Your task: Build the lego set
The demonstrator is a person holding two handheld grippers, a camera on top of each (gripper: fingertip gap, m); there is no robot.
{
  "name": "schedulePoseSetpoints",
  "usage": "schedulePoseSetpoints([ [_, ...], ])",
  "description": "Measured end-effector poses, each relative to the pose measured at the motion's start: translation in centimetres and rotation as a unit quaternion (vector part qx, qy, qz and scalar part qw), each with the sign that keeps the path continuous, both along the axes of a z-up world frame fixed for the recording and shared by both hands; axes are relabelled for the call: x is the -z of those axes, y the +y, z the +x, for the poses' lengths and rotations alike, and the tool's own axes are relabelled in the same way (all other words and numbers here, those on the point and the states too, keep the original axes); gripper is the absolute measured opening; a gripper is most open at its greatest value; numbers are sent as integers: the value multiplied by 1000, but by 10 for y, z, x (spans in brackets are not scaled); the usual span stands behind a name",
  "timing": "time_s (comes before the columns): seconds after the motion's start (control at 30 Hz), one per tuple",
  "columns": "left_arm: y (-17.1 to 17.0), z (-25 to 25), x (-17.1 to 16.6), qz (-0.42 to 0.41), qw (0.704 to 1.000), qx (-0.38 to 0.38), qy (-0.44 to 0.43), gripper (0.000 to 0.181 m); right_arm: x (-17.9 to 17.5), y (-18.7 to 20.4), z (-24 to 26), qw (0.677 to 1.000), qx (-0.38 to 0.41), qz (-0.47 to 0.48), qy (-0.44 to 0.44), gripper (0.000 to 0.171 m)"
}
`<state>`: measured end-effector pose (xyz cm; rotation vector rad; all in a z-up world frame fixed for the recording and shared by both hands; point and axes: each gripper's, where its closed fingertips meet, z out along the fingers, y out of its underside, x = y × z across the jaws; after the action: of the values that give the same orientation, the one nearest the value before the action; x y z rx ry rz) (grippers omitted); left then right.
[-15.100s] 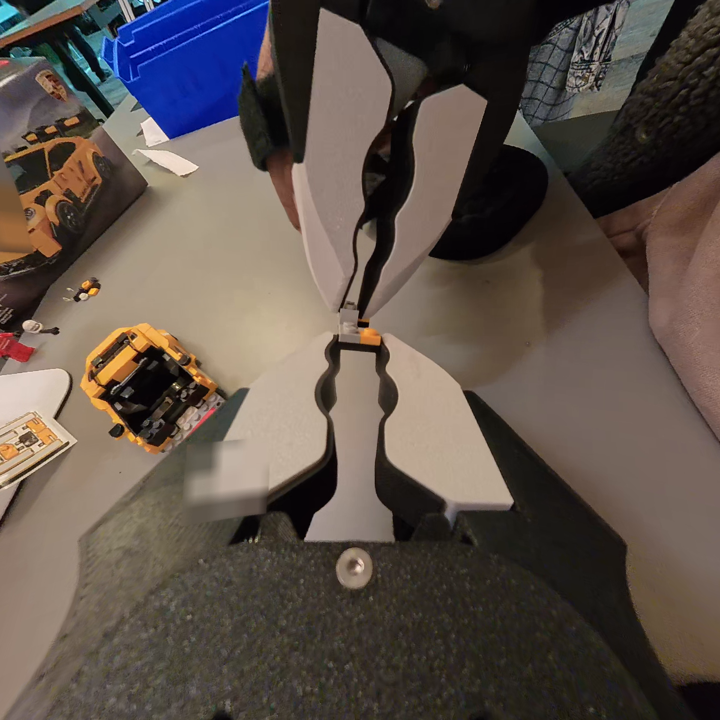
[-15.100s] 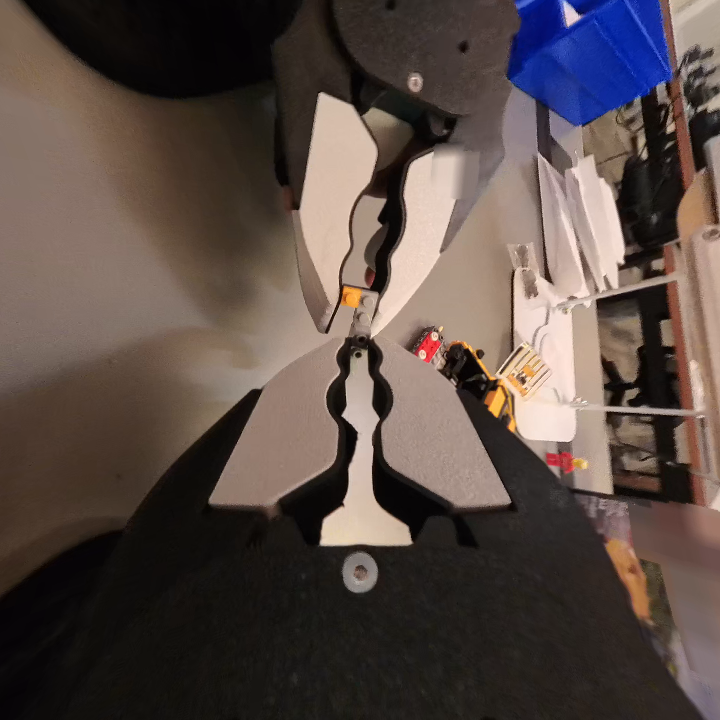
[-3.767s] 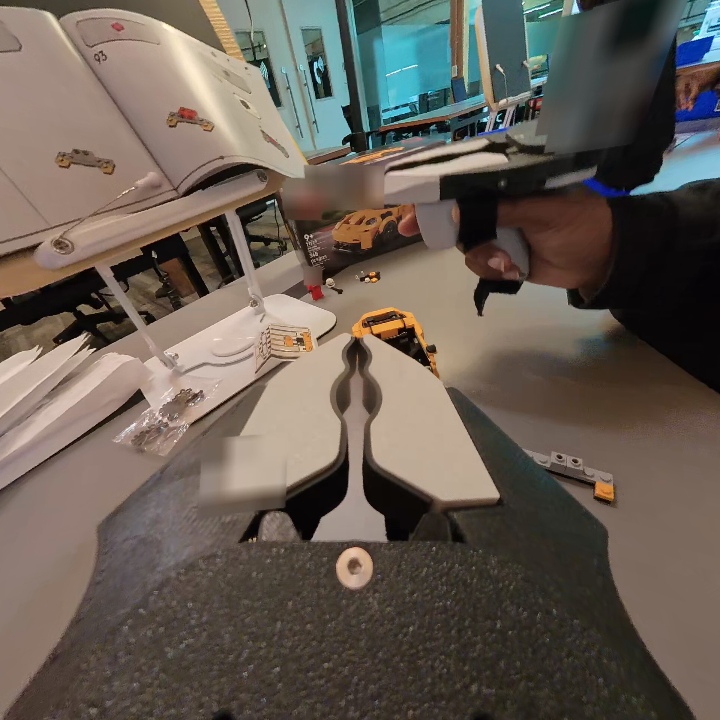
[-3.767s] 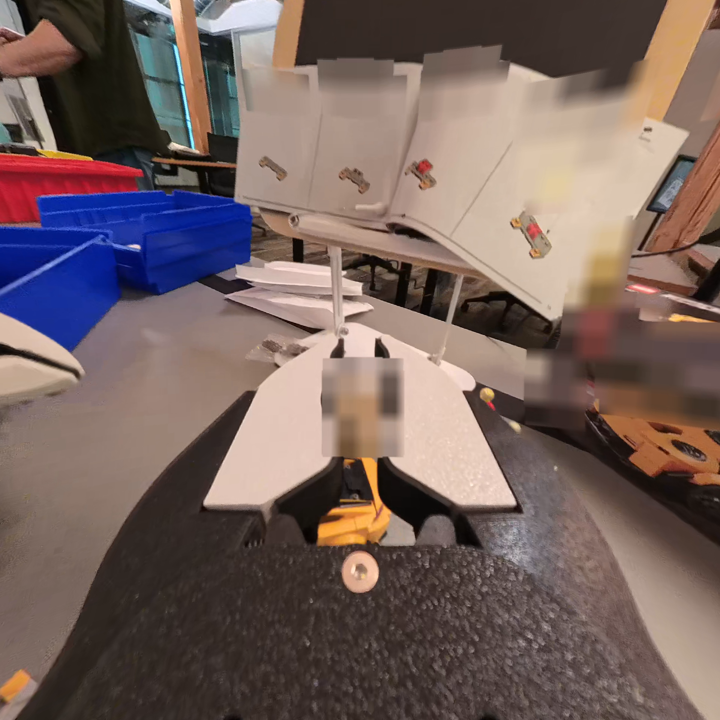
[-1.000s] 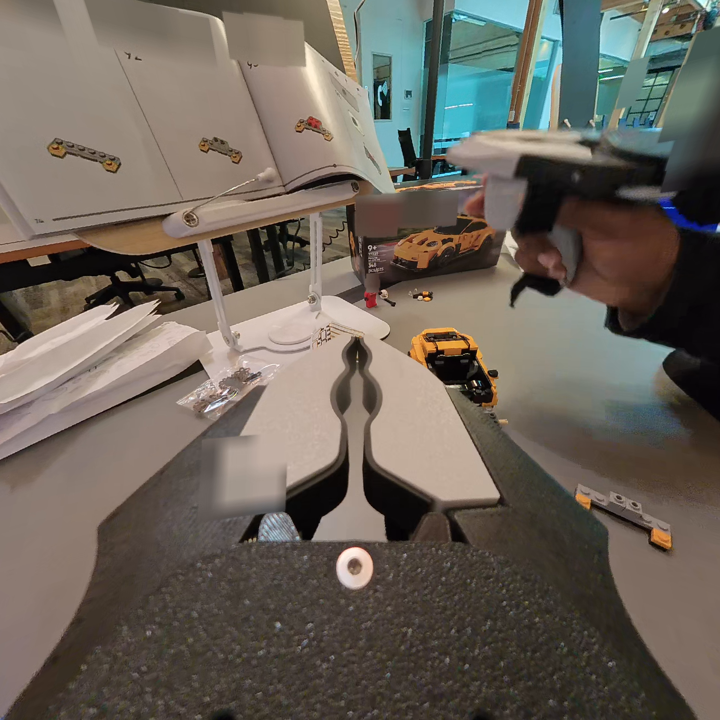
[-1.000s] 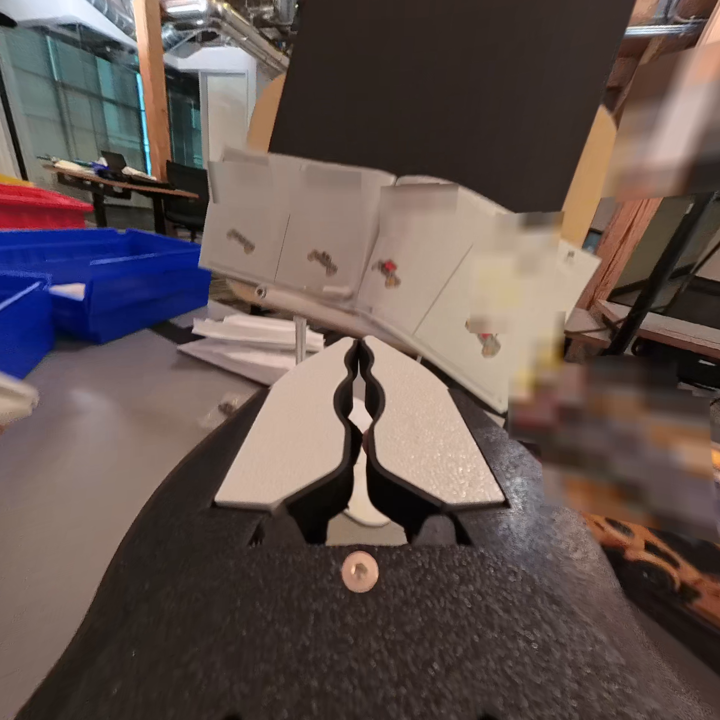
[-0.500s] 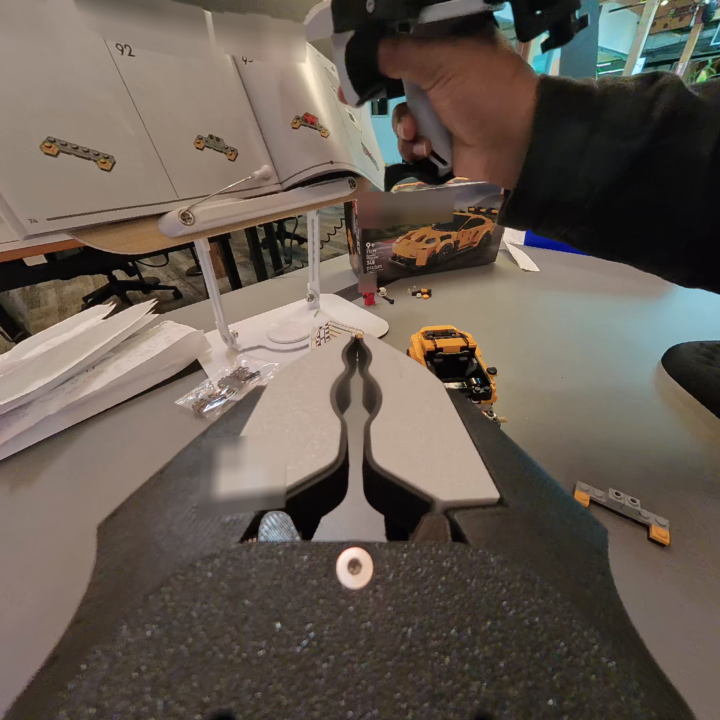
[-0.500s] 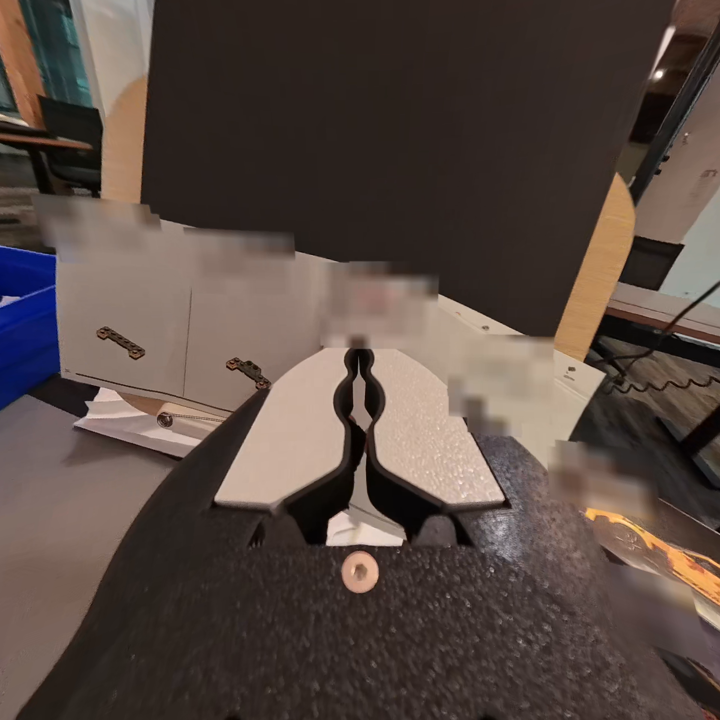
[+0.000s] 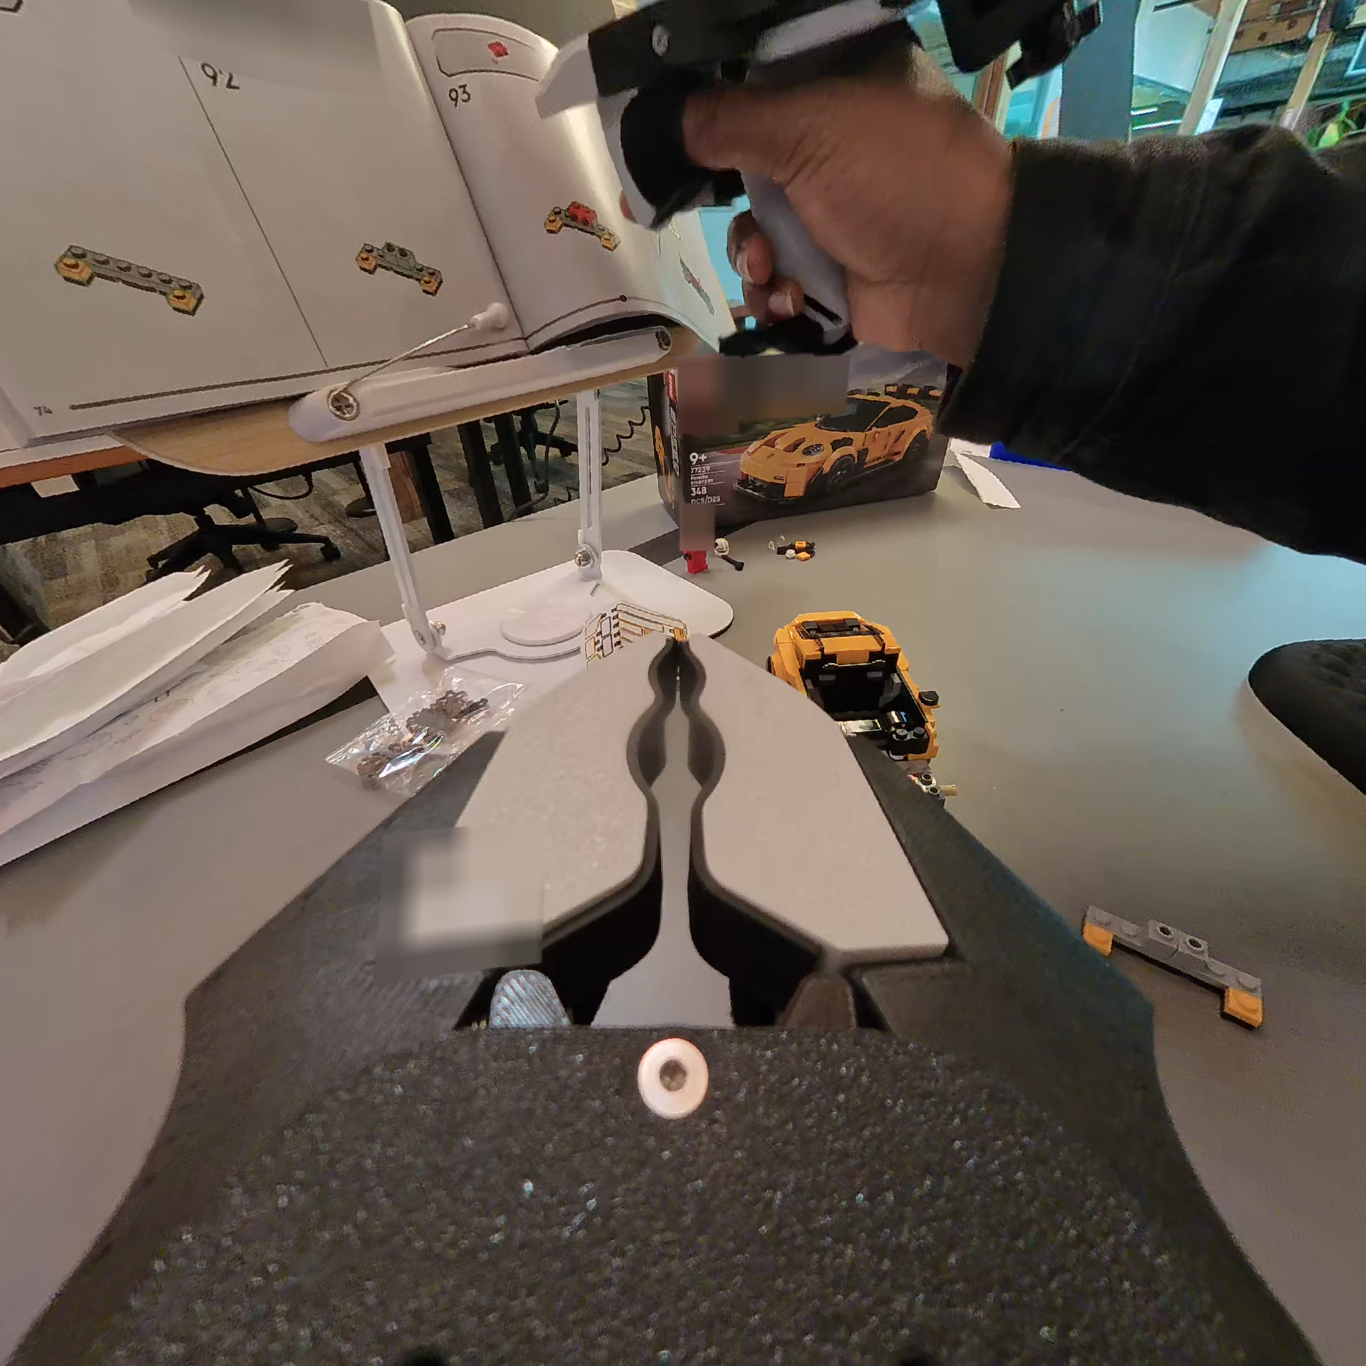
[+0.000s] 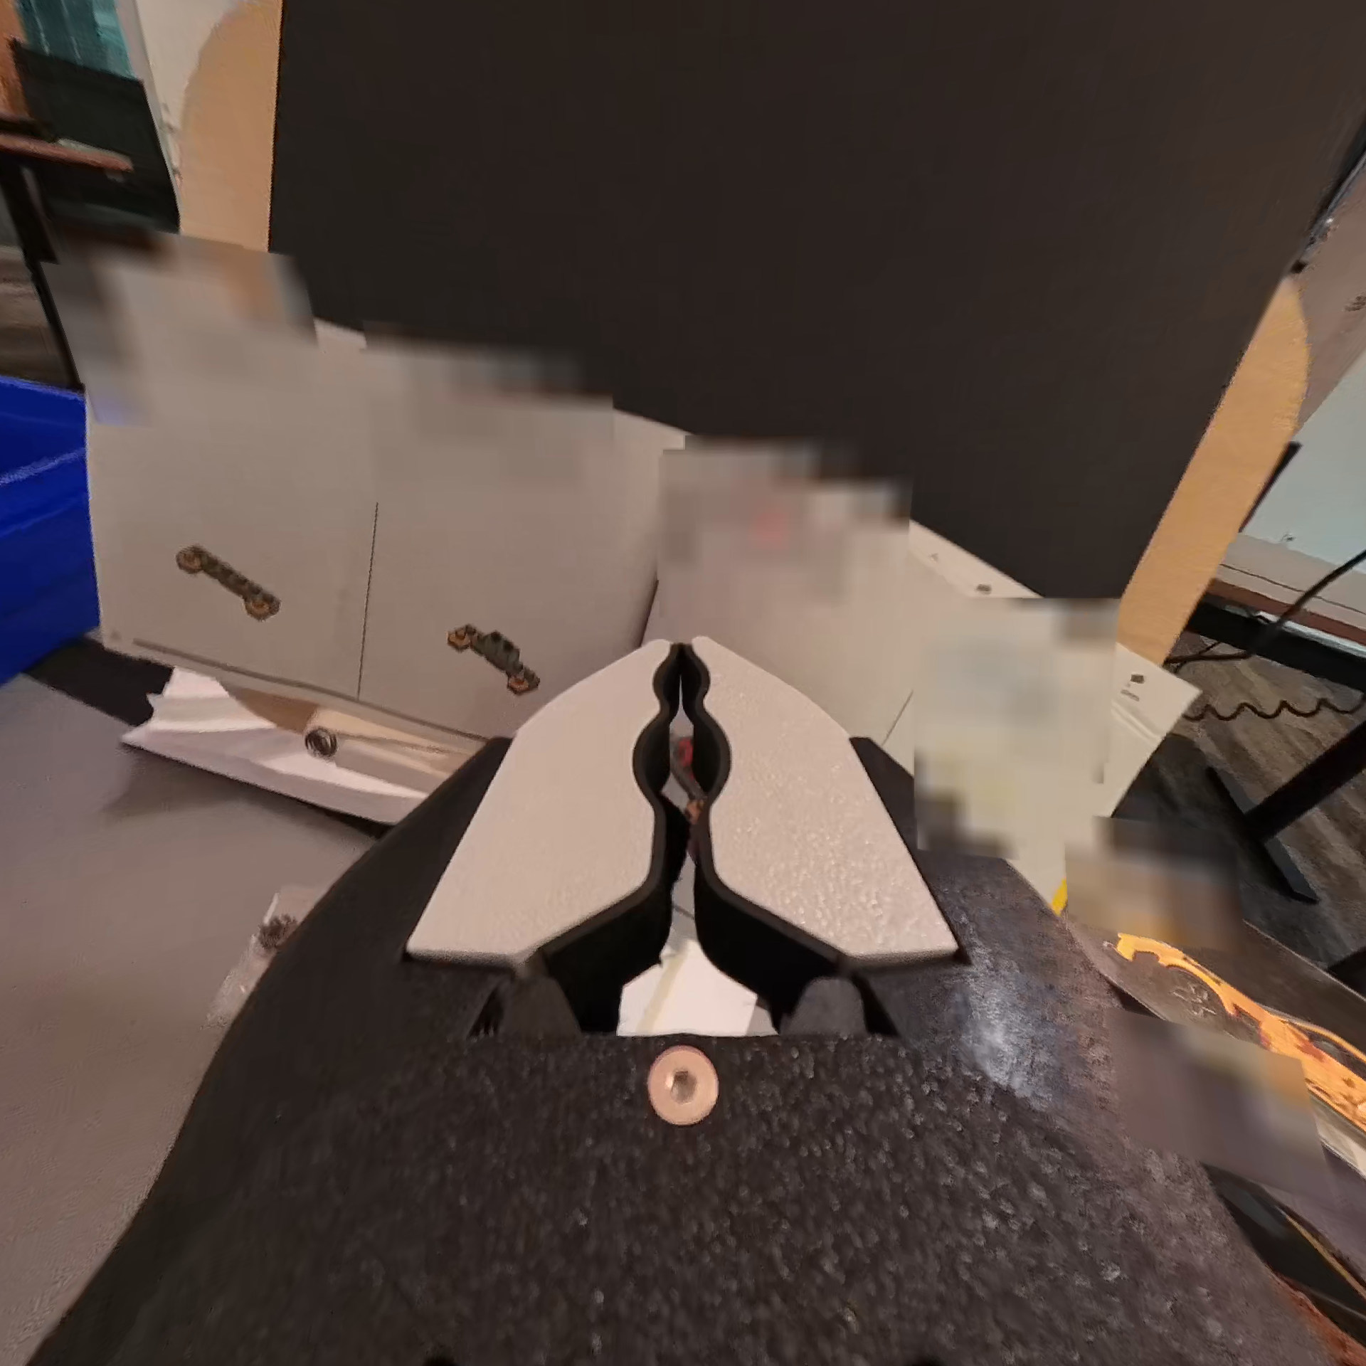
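Both hand-held grippers are closed and empty: the left hand-held gripper (image 9: 676, 650) hovers over the table (image 9: 1109, 739), orange lego car (image 9: 850, 669) just right of its tips; the right hand-held gripper (image 10: 680, 650) faces the instruction booklet (image 10: 296, 562).

The small brick-built toy car (image 9: 850, 680) was orange with a black inside. The flat strip of bricks (image 9: 1175, 961) was grey with orange ends. The plastic bin (image 10: 37, 532) was blue; the smooth table (image 9: 1109, 628) was grey.

Left of the orange car (image 9: 850, 680), the book stand (image 9: 591, 613) and parts bag (image 9: 421, 732) crowd the table (image 9: 1109, 665); right of it lies bare surface.
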<state>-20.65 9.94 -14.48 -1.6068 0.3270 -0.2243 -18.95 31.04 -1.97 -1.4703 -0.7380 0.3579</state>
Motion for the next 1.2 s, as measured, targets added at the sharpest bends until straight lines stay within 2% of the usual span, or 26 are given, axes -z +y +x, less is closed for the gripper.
schedulePoseSetpoints([
  [0.13,0,1,1,-2,1000,1,1,0,23,7,-1,999,6,8,-53,0],
  [0.37,0,1,2,-5,1000,4,-1,0,29,52,33,997,62,-16,-45,0],
  [0.53,0,1,2,-6,1000,4,-1,0,31,56,36,997,67,-12,-45,0],
  [0.73,-1,1,2,-6,1000,4,-1,0,22,48,37,998,63,-9,-23,0],
  [0.93,-1,1,2,-6,1000,4,-1,0,10,22,31,999,39,-5,5,0],
  [1.2,-2,1,1,-4,1000,2,-1,0,29,-16,23,1000,2,-14,6,0],
])
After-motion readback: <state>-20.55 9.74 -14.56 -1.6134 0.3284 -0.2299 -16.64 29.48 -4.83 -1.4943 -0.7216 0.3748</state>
